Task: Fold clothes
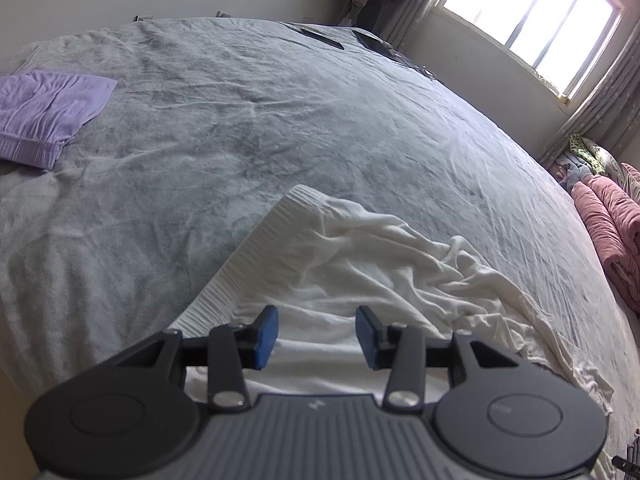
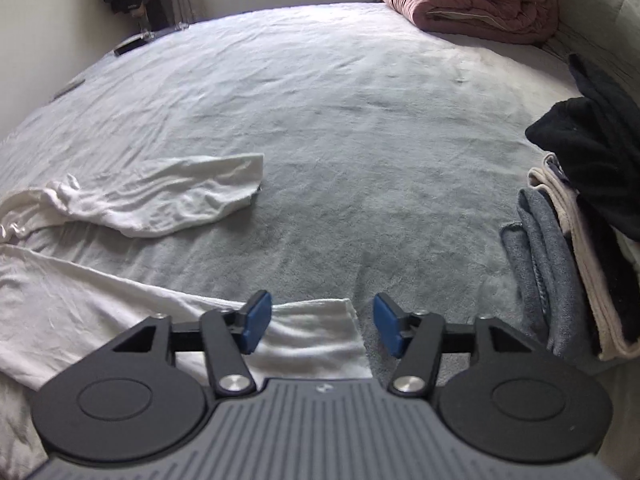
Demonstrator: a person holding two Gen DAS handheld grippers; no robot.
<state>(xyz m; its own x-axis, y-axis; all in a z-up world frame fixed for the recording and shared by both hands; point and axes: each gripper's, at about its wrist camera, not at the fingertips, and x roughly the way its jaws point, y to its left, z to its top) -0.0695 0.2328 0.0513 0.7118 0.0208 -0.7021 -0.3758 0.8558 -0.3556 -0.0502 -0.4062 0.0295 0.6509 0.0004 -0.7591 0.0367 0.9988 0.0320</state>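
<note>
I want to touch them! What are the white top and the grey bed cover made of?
White top: probably a soft knit, maybe cotton; it crumples easily and has a ribbed hem. Grey bed cover: looks like fuzzy fleece or plush, matte, with brushed streaks in its nap. Neither is certain by sight alone.

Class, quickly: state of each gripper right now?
Left gripper: open above the white garment, holding nothing.
Right gripper: open, holding nothing.
</note>
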